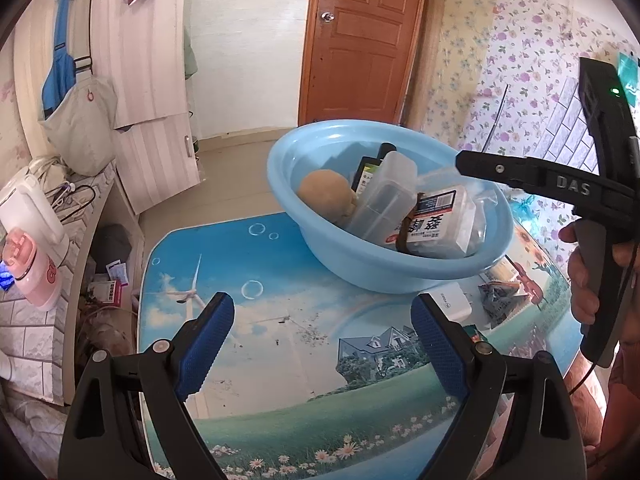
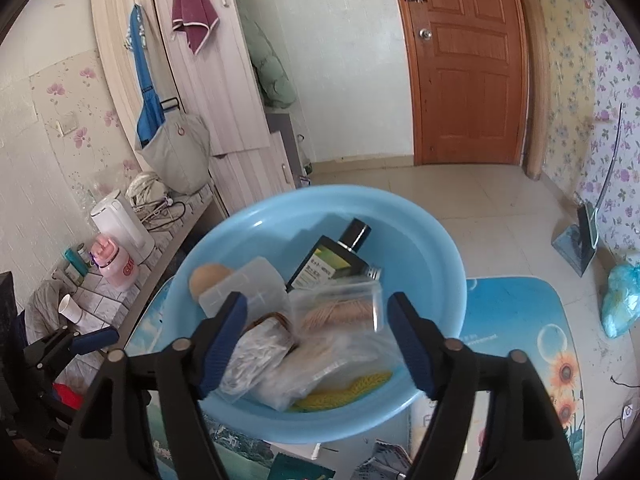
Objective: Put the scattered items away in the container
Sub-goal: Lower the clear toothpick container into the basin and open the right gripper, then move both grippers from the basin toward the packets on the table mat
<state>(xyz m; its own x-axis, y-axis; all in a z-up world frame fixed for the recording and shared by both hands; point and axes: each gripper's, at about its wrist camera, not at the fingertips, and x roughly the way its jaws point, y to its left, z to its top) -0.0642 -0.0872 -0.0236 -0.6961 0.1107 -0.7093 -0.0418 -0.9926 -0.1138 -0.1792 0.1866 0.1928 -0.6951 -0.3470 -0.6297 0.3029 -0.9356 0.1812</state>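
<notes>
A: Right gripper point(image 2: 316, 344) over the blue basin point(image 2: 224, 240), fingers apart, nothing between them; leftovers?

B: White charger point(image 1: 454, 300) and foil packet point(image 1: 500, 300) on bench just right of basin; right hand nearer; left gripper point(image 1: 322, 344) fingers apart, empty.

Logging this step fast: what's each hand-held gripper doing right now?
Left hand-held gripper: open, empty, over the table mat.
Right hand-held gripper: open, empty, above the blue basin.
</notes>
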